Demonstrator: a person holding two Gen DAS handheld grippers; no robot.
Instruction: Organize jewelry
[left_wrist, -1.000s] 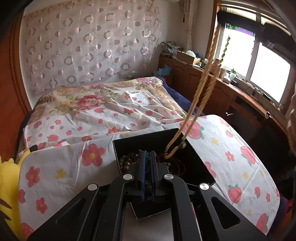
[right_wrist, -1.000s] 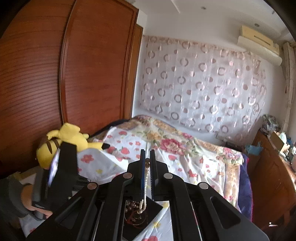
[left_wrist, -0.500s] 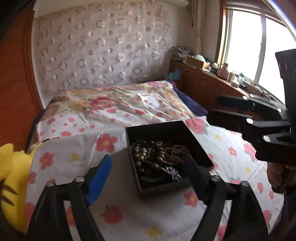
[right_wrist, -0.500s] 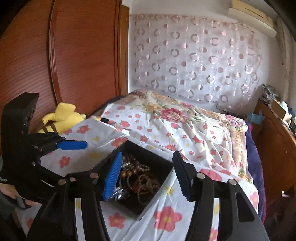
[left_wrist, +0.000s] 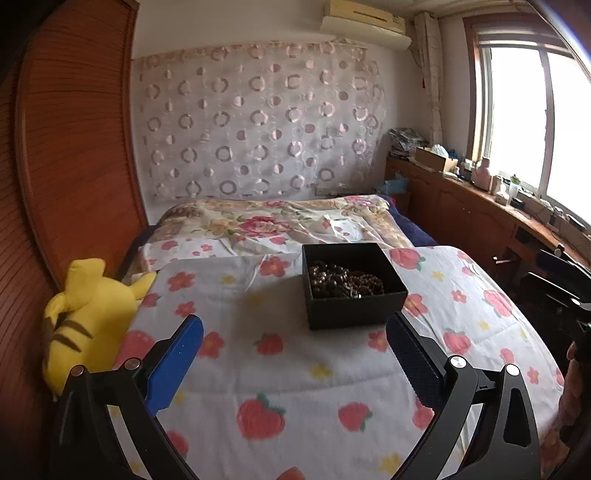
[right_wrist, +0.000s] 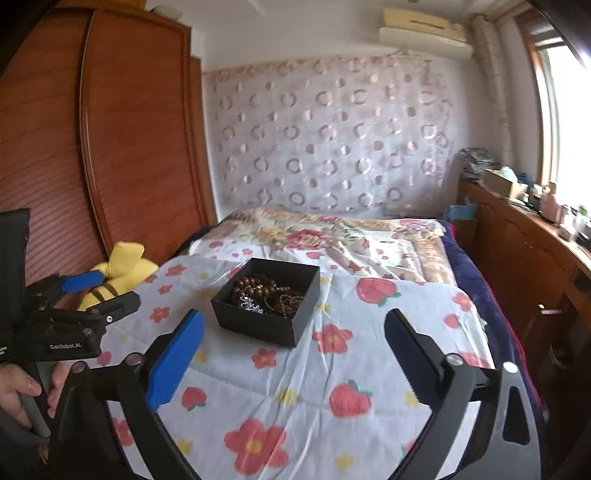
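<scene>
Two wrist views show the same black box (left_wrist: 352, 286) of beaded jewelry (left_wrist: 345, 282), resting open-topped on the flower-printed cover (left_wrist: 295, 369) of a bed, with neither tool touching it. Left wrist view: the left gripper (left_wrist: 295, 345) has just been opening and its jaws now stand spread wide, with nothing between the pads; the box lies ahead of the fingertips and slightly toward the black-padded finger, clear of both, its contents heaped loosely inside, which suggests the pieces have been collected there for keeping. A yellow plush toy (left_wrist: 88, 314) lies well outside the blue-padded finger, at the bed's edge. Right wrist view: the right gripper (right_wrist: 293, 332) has likewise just been opening, its jaws fully parted and empty; the box (right_wrist: 266, 301) sits just beyond the tips, nearer the blue-padded finger, with beads and a silvery piece (right_wrist: 251, 303) visible inside. Beyond that finger the other tool (right_wrist: 85, 295) appears, held in a hand (right_wrist: 22, 387). The parted, empty jaws on both sides suggest a release or a pause before the next pick.
</scene>
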